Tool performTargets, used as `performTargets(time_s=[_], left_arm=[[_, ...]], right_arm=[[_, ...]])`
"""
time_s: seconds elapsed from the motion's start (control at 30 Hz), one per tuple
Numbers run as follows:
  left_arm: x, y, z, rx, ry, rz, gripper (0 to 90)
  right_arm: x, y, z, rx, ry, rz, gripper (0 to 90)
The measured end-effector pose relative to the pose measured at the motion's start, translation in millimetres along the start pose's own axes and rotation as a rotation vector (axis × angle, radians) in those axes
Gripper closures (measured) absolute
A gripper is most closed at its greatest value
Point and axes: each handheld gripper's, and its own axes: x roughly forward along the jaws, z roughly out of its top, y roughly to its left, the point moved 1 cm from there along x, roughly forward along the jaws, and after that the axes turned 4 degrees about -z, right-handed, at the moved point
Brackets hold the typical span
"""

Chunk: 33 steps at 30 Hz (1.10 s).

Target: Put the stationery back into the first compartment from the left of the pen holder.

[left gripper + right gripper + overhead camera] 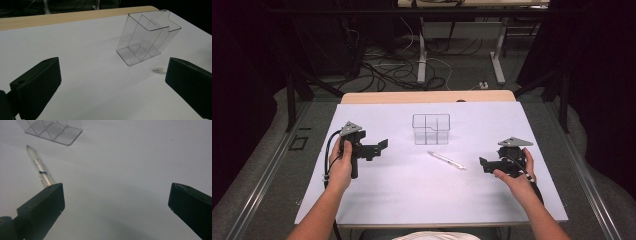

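A clear plastic holder [431,128] with several compartments stands upright in the middle of the white mat [422,195]. A white and clear pen [447,160] lies flat just in front of it, slanting toward the right. My left gripper [381,146] hovers left of the holder, jaws wide open and empty; in its own view the holder [146,37] and the pen tip [159,70] lie ahead of it. My right gripper [484,165] sits right of the pen, jaws wide open and empty, with the pen [38,166] and the holder's base [53,130] ahead at its left.
The mat covers a wooden table whose far edge [427,96] shows behind the holder. Beyond it are table legs [422,55] and cables on the floor. Bare mat surrounds the holder and the pen.
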Motion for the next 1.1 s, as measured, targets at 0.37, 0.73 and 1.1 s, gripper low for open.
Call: performTargets(time_s=[0.37,0.73,1.1], left_arm=[[-0.7,6.2,-15.2,-0.018,-0.003,0.022,1.2],[0.8,7.6,-18.8,-0.02,-0.01,0.038,1.5],[-1.2,11.3,-19.9,-0.022,0.002,0.047,1.7]], right_arm=[[3.3,9.3,1.7,-0.031,-0.001,0.048,0.0],[11.2,23.1,10.7,-0.106,0.03,0.071,6.0],[21.9,47.6,29.9,-0.236,0.055,0.103,18.3]])
